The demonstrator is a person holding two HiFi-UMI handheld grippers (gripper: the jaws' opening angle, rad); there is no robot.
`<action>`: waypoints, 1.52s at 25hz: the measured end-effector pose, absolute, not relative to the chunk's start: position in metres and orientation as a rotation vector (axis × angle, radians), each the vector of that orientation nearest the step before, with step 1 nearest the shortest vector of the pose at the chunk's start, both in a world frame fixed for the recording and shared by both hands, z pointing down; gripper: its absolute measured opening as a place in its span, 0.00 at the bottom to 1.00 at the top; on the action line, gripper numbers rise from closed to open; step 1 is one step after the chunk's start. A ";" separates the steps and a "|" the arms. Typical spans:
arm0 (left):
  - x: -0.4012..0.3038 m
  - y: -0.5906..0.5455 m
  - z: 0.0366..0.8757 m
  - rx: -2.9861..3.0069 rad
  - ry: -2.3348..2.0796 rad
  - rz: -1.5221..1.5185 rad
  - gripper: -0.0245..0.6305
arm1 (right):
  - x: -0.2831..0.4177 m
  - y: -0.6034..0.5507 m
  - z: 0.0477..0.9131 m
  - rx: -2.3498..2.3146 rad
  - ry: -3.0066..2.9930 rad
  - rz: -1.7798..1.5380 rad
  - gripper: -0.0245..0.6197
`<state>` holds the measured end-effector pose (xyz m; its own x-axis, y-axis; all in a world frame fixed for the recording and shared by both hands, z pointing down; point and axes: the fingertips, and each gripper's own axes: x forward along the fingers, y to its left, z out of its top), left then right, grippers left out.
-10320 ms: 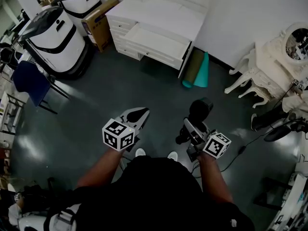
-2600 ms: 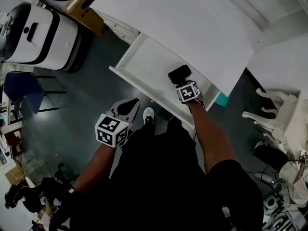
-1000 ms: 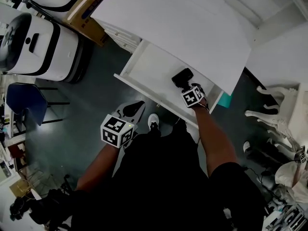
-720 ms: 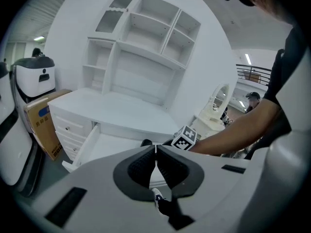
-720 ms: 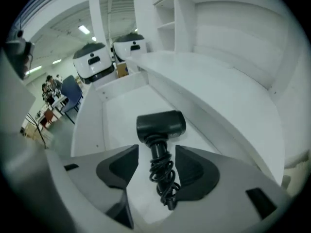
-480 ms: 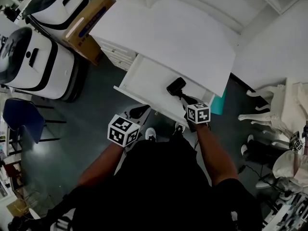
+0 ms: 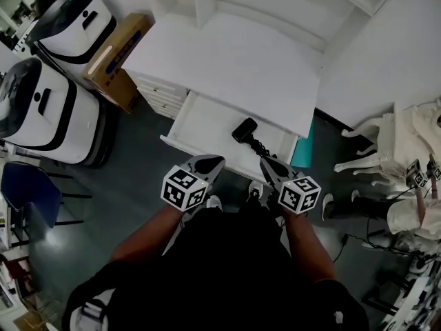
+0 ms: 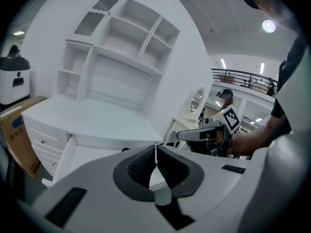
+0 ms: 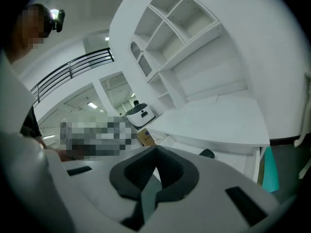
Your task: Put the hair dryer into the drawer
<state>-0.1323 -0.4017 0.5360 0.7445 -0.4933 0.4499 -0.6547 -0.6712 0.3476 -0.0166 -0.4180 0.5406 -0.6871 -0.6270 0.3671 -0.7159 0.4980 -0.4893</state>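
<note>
Now the hair dryer (image 7: 244, 129) lies inside the open drawer (image 7: 200, 119), ahead of your right gripper (image 7: 266, 163) and a little to its left, and neither tool has hold of it. Its black body rests on the drawer's white floor near the right-hand end, under the edge of the desk top (image 7: 227, 61), and its dark cord (image 7: 260, 146) trails back toward the front rim, toward your right gripper's tips. In the right gripper view the dryer shows as a small dark shape (image 9: 206, 153) beyond the jaws and clear of them. The jaws of your right gripper have just been closing and now meet pad to pad with nothing between them. Your left gripper (image 7: 207, 162) hangs short of the drawer's front rim, to the left of the dryer and apart from it; its own view shows its jaws pressed together at the tips and empty as well. Both tools sit on your side of the rim, outside the drawer. As a judgement from these views, the placing itself is done: the dryer is in the drawer and released. What may remain is small. Whether the cord lies wholly inside or crosses the front rim cannot be told from above, so it may need a nudge. The drawer stands pulled out; the task sentence does not ask you to shut it.
</note>
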 end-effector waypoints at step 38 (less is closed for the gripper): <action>-0.013 -0.346 0.499 2.422 -1.000 0.318 0.07 | 0.094 -0.356 0.478 1.110 -2.757 0.807 0.08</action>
<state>-0.0125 -0.3458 0.4985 0.7034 -0.5943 0.3898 -0.7103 -0.6071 0.3561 0.0942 -0.3561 0.4783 -0.7386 -0.6283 0.2444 -0.6610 0.6034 -0.4461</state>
